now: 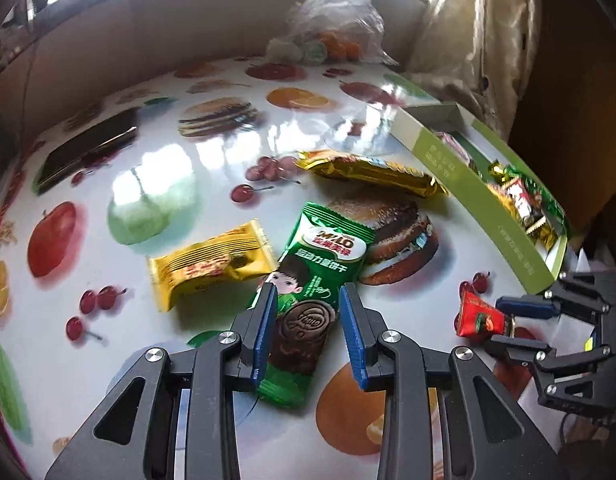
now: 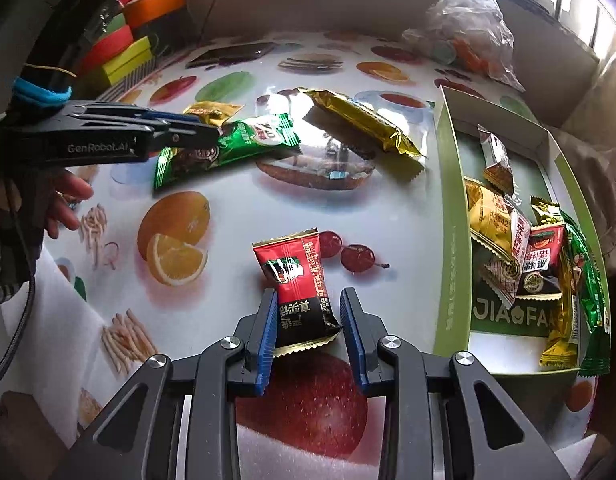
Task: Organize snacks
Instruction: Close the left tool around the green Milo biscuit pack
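A green Milo biscuit packet [image 1: 328, 248] lies lengthwise between the blue pads of my left gripper [image 1: 308, 292], which is shut on its lower half. The right wrist view shows that gripper [image 2: 215, 132] holding the same packet [image 2: 243, 140] by one end. My right gripper [image 2: 309, 294] is shut on the black lower end of a red snack packet [image 2: 295, 268]. From the left wrist view, the red packet [image 1: 478, 314] sits in the right gripper [image 1: 502, 322]. A green open box [image 2: 452, 240] to the right holds several snacks.
On the fruit-print table [image 1: 167, 184] lie a yellow packet [image 1: 211, 264] and a gold bar [image 1: 372, 172]. At the back are a clear plastic bag [image 1: 336, 20] and a dark phone [image 1: 91, 144]. A person's hand [image 2: 67, 200] and coloured boxes [image 2: 127, 40] are at the left.
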{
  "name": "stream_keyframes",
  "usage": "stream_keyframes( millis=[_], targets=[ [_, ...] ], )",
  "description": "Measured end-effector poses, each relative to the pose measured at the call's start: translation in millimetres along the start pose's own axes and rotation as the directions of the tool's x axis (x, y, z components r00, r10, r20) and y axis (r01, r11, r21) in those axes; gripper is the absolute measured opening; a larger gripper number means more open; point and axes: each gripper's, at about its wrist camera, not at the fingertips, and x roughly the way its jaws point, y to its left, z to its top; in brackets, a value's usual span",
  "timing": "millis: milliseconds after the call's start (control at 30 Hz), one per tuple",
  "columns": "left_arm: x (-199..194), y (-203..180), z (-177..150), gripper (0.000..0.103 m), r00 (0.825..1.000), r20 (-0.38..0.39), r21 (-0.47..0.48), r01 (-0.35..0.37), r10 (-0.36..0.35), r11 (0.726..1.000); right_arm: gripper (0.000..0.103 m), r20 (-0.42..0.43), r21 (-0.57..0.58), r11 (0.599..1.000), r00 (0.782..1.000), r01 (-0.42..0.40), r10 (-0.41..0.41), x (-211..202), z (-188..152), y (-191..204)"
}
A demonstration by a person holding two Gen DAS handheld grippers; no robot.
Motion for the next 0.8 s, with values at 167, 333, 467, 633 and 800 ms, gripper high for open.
stream_keyframes(
  millis=[167, 333, 467, 633, 800],
  targets=[
    [6.6, -5.9, 3.2, 0.048, 1.0, -0.016, 0.041, -0.004, 0.005, 0.999, 0.03, 0.002, 0.004, 1.0, 1.0, -0.005, 0.005, 0.9, 1.7, -0.7],
    [17.1, -8.4, 3.8, 0.061, 0.997, -0.056, 0.078, -0.048, 0.052, 0.996, 0.03, 0.004, 0.01, 1.0, 1.0, -0.011, 0.011, 2.0, 2.7, -1.4],
    [19.0, -6.9, 1.1, 0.061, 0.997, -0.062, 0.07, -0.039, 0.043, 0.997, 0.03, 0.009, 0.015, 1.0, 1.0, -0.017, 0.017, 2.5, 2.8, -3.0],
    [22.8, -6.6, 1.2, 0.061, 0.996, -0.065, 0.064, -0.057, 0.061, 0.996, 0.031, 0.009, 0.012, 1.0, 1.0, -0.017, 0.017, 2.8, 3.2, -3.0],
    [25.9, -8.4, 6.2, 0.061, 0.995, -0.068, 0.048, -0.065, 0.068, 0.997, 0.031, 0.011, 0.015, 1.0, 1.0, -0.018, 0.018, 3.3, 3.5, -3.2]
  ],
)
